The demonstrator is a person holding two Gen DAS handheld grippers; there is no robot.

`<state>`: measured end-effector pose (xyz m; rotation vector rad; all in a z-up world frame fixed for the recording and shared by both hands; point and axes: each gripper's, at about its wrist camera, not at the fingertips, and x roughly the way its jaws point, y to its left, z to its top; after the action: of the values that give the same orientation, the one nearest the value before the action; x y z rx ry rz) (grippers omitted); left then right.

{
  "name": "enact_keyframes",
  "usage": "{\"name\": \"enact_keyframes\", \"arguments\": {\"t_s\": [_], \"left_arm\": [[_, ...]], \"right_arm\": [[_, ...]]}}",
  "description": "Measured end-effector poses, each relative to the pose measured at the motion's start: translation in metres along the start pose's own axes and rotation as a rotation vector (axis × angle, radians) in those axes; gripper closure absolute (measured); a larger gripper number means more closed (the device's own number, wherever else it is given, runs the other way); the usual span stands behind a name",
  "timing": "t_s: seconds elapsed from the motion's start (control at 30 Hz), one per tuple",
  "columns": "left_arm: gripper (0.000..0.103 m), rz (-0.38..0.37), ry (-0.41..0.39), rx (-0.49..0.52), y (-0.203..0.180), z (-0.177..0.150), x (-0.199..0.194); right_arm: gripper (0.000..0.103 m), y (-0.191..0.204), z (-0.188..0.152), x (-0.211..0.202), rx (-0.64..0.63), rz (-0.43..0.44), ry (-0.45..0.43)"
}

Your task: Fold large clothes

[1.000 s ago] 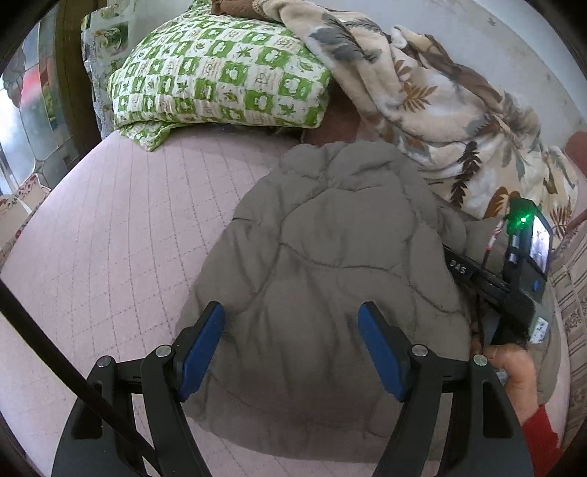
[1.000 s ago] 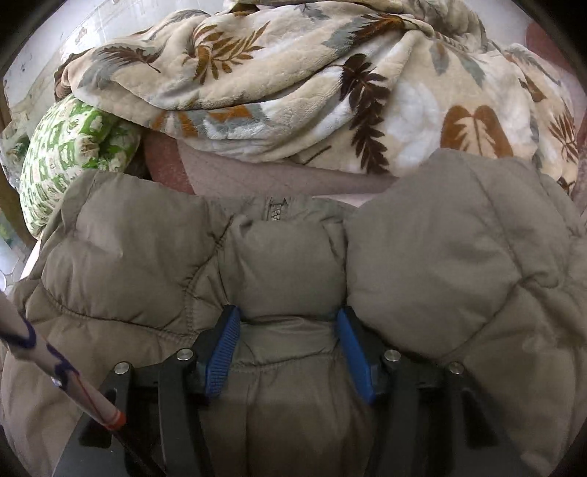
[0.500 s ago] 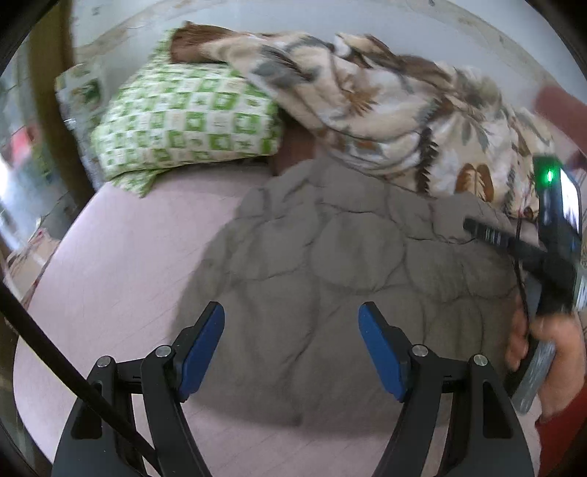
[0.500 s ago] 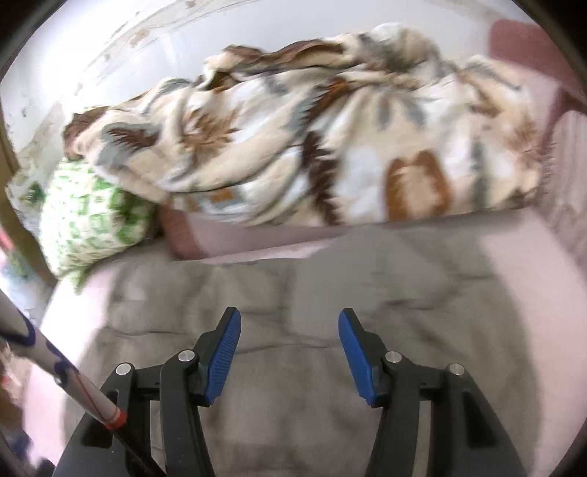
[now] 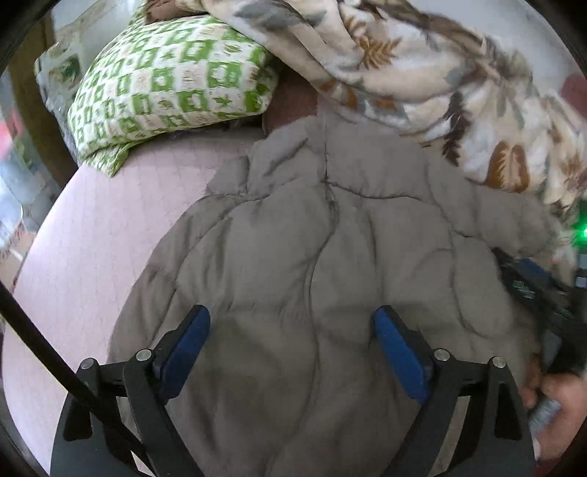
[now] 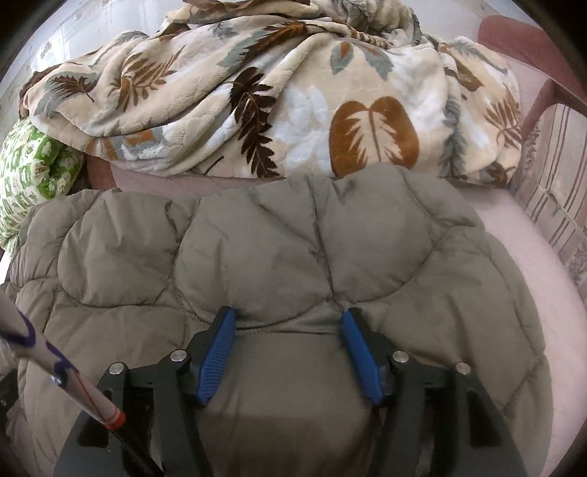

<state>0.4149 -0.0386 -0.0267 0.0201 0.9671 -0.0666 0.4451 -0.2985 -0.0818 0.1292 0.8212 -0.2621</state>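
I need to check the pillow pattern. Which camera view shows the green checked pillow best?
The left wrist view: the green checked pillow lies nearly whole at upper left, partly under the leaf-print blanket. The right wrist view shows only its end at the left edge, beside the grey quilted jacket.

Ahead of me a plush blanket (image 6: 293,102) printed with brown, rust and grey leaves lies bunched along the far side of the pink quilted mattress (image 5: 102,220), close under a pale wall (image 6: 84,29). At its left end a pillow (image 5: 172,84) in a green and white check rests on the mattress with the blanket's edge draped over its far corner. To my right I see a striped cushion (image 6: 557,198) along the mattress edge, and beyond it a dusty-pink padded piece (image 6: 521,40) in the corner.
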Motion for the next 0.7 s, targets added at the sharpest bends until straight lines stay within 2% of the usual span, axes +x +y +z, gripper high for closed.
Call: {"name": "enact_keyframes", "arguments": {"t_s": [0.13,0.27,0.4,0.53,0.63,0.7], "left_arm": [[0.012,-0.008,-0.043,-0.059,0.03,-0.028,-0.052],[0.012,0.03,-0.098,-0.123,0.063,-0.071,-0.09],[0.012,0.043,-0.123,-0.176,0.086,-0.092,-0.092],[0.012,0.075,-0.137,-0.17,0.1,-0.096,-0.082],[0.012,0.1,-0.157,-0.149,0.106,-0.097,-0.074],[0.012,0.116,-0.14,-0.159,0.111,-0.096,-0.071]], "right_arm": [[0.037,0.006,0.011,-0.016,-0.032,-0.017,0.055],[0.036,0.018,0.015,-0.071,-0.03,0.054,-0.037],[0.036,0.057,0.004,-0.097,-0.128,0.058,-0.079],[0.036,0.101,-0.014,-0.083,-0.204,0.04,-0.048],[0.036,0.115,-0.024,-0.062,-0.206,-0.011,-0.048],[0.031,0.119,-0.029,-0.048,-0.215,-0.053,-0.06]]}}
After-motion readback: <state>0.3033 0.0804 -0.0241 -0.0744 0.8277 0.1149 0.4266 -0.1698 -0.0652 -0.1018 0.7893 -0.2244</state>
